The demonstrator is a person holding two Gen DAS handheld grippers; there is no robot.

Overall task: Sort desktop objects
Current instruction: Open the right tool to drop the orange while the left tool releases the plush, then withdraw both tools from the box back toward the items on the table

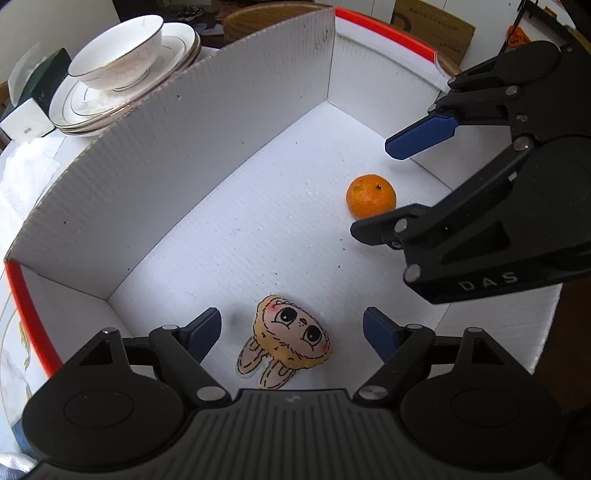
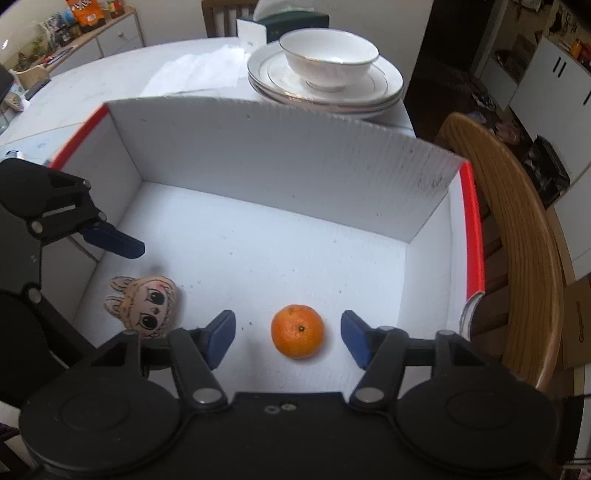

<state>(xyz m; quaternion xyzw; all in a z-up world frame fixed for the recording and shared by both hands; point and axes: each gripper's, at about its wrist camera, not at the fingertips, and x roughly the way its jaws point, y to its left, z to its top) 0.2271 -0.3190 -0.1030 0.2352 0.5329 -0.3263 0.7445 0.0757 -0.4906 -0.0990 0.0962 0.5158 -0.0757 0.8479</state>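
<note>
A white corrugated box with red edge strips holds two things on its floor. A small plush doll head with bunny ears lies between the blue pads of my left gripper, which is open and clear of it. In the right wrist view an orange mandarin sits between the pads of my right gripper, also open, with gaps on both sides. The doll lies to the mandarin's left there, under the left gripper's fingers. The left wrist view also shows the mandarin beside the right gripper.
A white bowl stands on stacked plates just behind the box's far wall. A curved wooden chair back runs along the box's right side. White paper and a dark tissue box lie on the table beyond.
</note>
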